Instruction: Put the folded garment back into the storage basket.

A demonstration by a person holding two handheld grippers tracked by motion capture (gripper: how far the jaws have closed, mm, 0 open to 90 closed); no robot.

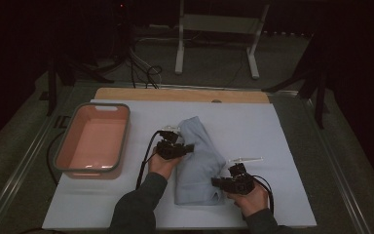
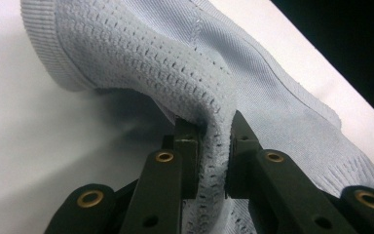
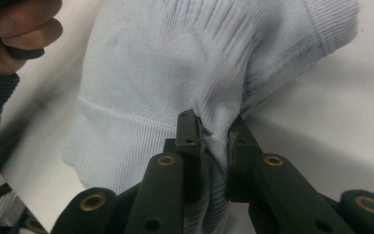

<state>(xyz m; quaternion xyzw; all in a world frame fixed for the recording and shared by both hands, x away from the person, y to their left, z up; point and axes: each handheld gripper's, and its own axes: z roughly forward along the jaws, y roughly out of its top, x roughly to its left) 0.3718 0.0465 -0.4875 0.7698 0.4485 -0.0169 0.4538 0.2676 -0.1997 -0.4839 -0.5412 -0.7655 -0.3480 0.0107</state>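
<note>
Pale blue knitted garment [image 1: 198, 161] lies folded at the middle of the white table [image 1: 272, 126], its left edge pinched in the left gripper [image 1: 187, 147] and its near right corner clamped by the right gripper [image 1: 217, 182].

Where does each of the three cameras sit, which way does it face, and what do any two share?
High view: above the table, looking forward and down; forearms, left gripper, right gripper.
Left gripper view: along its jaws pinching the light blue knit garment.
Right gripper view: along its jaws pinching another fold; the other hand farther off.
Shared: the garment.
</note>
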